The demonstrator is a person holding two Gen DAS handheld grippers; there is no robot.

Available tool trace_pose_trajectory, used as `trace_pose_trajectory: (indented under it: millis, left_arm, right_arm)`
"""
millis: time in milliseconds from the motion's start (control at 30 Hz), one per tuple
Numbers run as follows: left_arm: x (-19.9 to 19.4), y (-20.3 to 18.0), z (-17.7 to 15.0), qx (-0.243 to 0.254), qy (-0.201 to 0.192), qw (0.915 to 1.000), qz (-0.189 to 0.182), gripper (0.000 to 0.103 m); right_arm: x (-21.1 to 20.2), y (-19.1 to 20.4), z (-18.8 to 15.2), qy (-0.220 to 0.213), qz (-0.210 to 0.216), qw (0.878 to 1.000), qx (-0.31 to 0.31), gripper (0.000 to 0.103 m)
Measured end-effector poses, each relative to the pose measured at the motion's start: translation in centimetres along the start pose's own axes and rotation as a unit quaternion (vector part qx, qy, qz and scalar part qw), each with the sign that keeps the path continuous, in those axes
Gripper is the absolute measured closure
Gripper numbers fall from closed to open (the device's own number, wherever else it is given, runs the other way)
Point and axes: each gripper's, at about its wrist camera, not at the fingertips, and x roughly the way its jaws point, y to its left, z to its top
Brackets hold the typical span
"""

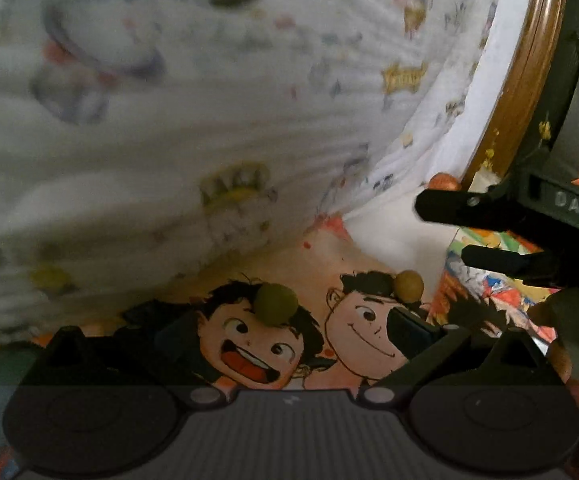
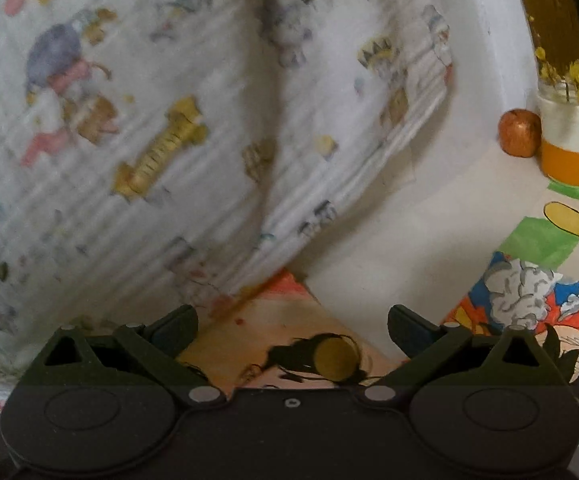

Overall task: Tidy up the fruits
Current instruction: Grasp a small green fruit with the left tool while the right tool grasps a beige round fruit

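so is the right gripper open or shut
Open: the right gripper has its fingers spread wide apart, a yellow-green fruit lying loose on the drawing between them.

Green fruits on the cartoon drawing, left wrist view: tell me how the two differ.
The darker green fruit lies on the laughing face and looks larger; the yellower fruit lies on the smiling face, nearer the right gripper. Both are small, round, and ungripped.

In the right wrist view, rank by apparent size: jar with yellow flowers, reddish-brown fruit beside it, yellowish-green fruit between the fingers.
1. Jar, clearly largest.
2. Reddish-brown fruit and yellowish-green fruit: they look alike, and the green one sits nearer the camera, so I won't rank them.
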Motion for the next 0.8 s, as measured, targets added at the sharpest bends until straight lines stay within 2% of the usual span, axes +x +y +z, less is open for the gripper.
trace_pose_trajectory:
  millis: [167,267,400,467,600,800]
  left_arm:
    - [0.7,-0.8,-0.1,0.022,-0.005,0.9997,-0.008,0.0]
    - [1.2,-0.9,-0.1,0.02,-0.005,0.9997,-0.011,0.0]
    - [1.4,-0.6,0.1,0.01,-0.001,0.9985,-0.054,0.001]
    - [1.3,0.0,0.2,-0.007,-0.008,0.998,-0.062,0.002]
    - [1.5,0.5,0.3,-0.026,-0.012,0.9973,-0.068,0.005]
    - [1.5,0.3,0.4,-0.021,-0.01,0.9985,-0.05,0.011]
  right_arm:
    - [1.0,-1.4,-0.7,0.024,-0.021,0.999,0.015,0.021]
    - [1.3,-2.1,-1.2,0.025,-0.02,0.999,0.023,0.025]
    - [1.4,-3.0,-1.5,0.02,-0.002,0.999,0.04,0.029]
    - [1.3,-3.2,-1.6,0.019,0.0,0.999,0.039,0.033]
    - [1.3,-2.6,-1.8,0.022,-0.008,1.0,0.017,0.041]
    - [1.8,-0.8,-2.3,0.028,-0.039,0.997,-0.052,0.051]
